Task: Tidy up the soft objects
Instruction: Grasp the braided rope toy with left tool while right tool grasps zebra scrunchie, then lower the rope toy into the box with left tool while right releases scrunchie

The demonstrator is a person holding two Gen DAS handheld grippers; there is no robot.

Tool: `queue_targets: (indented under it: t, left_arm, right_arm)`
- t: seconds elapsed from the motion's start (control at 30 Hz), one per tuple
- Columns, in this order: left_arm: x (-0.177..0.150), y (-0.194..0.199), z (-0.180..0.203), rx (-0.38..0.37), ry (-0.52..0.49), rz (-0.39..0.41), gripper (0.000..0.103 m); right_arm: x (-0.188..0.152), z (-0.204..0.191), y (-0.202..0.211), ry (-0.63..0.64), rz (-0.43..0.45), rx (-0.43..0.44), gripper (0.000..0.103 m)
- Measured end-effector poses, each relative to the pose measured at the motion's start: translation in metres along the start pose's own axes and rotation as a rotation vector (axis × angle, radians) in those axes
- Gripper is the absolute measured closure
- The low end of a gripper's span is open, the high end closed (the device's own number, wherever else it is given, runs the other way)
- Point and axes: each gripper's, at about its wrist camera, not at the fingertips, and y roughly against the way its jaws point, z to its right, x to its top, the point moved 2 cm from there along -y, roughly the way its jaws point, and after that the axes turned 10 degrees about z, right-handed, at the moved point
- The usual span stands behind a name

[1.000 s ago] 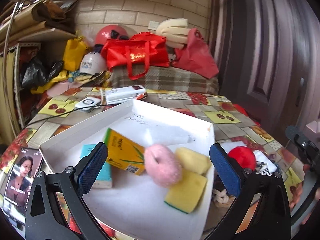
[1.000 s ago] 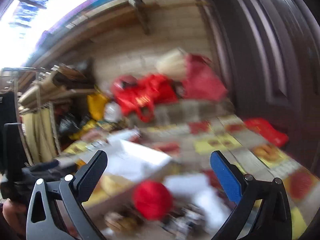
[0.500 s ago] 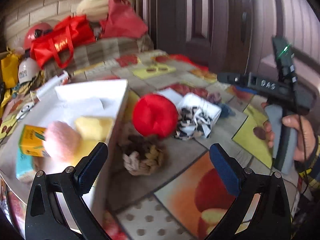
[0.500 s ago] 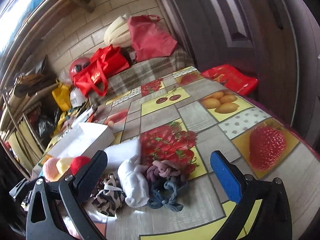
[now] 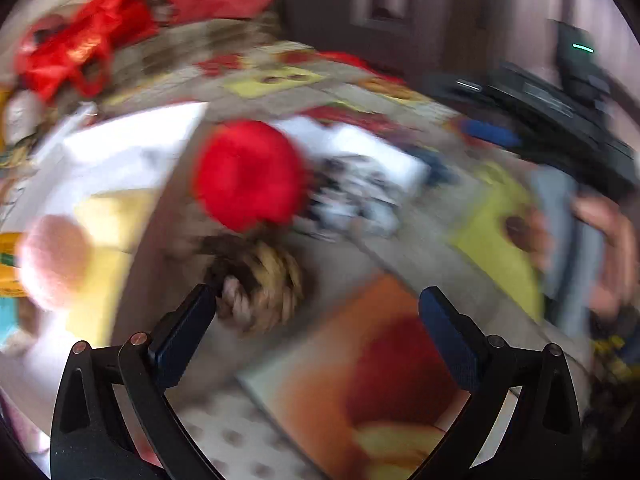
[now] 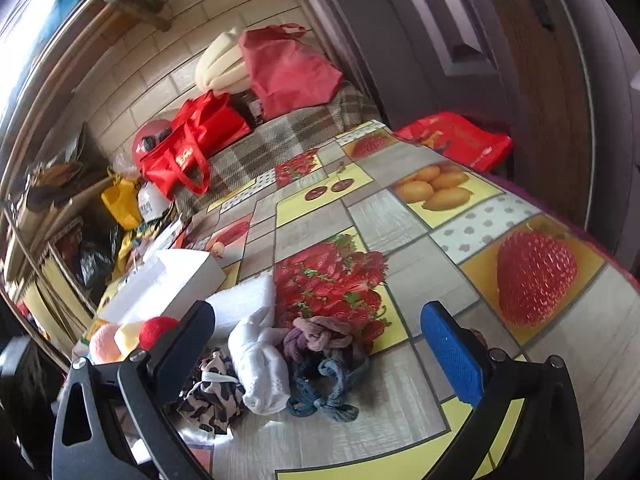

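Showing, left wrist view, blurred: left gripper (image 5: 312,308) jaws apart, empty, near a braided scrunchie (image 5: 260,292); red pompom (image 5: 250,174) apparently outside the white box (image 5: 120,148), which holds a pink puff (image 5: 54,266). Right wrist view: right gripper (image 6: 316,336) agape over white cloth (image 6: 262,364) and dark scrunchies (image 6: 324,360), unsorted.

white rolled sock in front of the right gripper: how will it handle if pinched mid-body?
The white sock looks like loosely bunched knit, so it will likely squash under the pads and droop at both ends. Probably light. It lies against the tangled hair ties and the leopard-print cloth, so a pinch may drag those along.
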Motion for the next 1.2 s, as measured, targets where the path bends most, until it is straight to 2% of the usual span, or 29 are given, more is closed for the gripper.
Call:
queue_targets:
  t: [0.03,0.07,0.2,0.23,0.33,0.43,0.47,0.5,0.53,0.57,0.63,0.73,0.8,0.87,0.97,1.07,1.13,1.2]
  left_arm:
    - [-0.004,0.002,0.004,-0.05,0.023,-0.013,0.001]
    - [-0.007,0.006,0.005,-0.048,0.038,-0.013,0.001]
    - [0.002,0.025,-0.012,0.121,0.066,0.109,0.001]
    - [0.004,0.024,-0.018,0.161,0.077,0.114,0.001]
    - [0.007,0.007,-0.026,0.171,0.111,0.057,0.001]
    - [0.011,-0.006,-0.018,0.194,0.056,0.028,0.002]
    - [0.012,-0.011,-0.017,0.218,0.038,0.013,0.008]
    - [0.013,-0.014,-0.014,0.241,0.015,0.003,0.025]
    - [0.013,-0.017,-0.012,0.223,0.012,-0.008,0.041]
    - [0.011,-0.02,-0.013,0.206,0.023,-0.027,0.049]
    - [0.009,-0.019,-0.014,0.188,0.031,-0.02,0.06]
    - [0.002,-0.01,-0.014,0.181,0.011,-0.02,0.062]
    - [-0.004,-0.001,-0.016,0.182,0.012,-0.018,0.062]
    - [-0.01,0.009,-0.021,0.177,0.036,-0.01,0.062]
    - [-0.015,0.019,-0.03,0.178,0.08,0.005,0.062]
    - [-0.015,0.022,-0.033,0.178,0.096,0.019,0.062]
    - [-0.014,0.021,-0.029,0.184,0.08,0.021,0.062]
    - [-0.013,0.023,-0.025,0.19,0.055,0.03,0.062]
  right_arm:
    - [0.0,0.004,0.001,-0.019,0.002,-0.001,0.0]
    - [0.0,0.008,0.001,-0.039,0.002,-0.003,0.0]
    - [-0.001,0.02,-0.003,-0.106,-0.02,-0.006,0.0]
    - [-0.001,0.022,-0.003,-0.113,-0.022,-0.01,0.0]
    - [0.0,0.021,-0.003,-0.114,-0.022,-0.001,0.0]
    - [0.001,0.013,0.0,-0.084,-0.012,0.024,0.0]
    - [0.001,0.009,0.001,-0.067,-0.008,0.033,0.0]
    - [0.002,0.004,0.002,-0.042,-0.002,0.045,0.0]
    - [0.002,0.0,0.002,-0.021,0.002,0.056,0.001]
    - [0.002,-0.008,0.004,0.015,0.008,0.077,0.001]
    - [0.0,-0.026,0.009,0.102,0.017,0.13,0.005]
    - [-0.009,-0.055,0.011,0.254,-0.017,0.202,0.015]
    - [-0.018,-0.073,0.008,0.355,-0.068,0.241,0.029]
    - [-0.029,-0.089,0.0,0.445,-0.136,0.275,0.036]
    - [-0.047,-0.104,-0.018,0.543,-0.244,0.276,0.046]
    - [-0.059,-0.109,-0.036,0.607,-0.324,0.221,0.047]
    - [-0.063,-0.108,-0.043,0.62,-0.358,0.199,0.053]
    - [-0.065,-0.107,-0.043,0.628,-0.366,0.212,0.06]
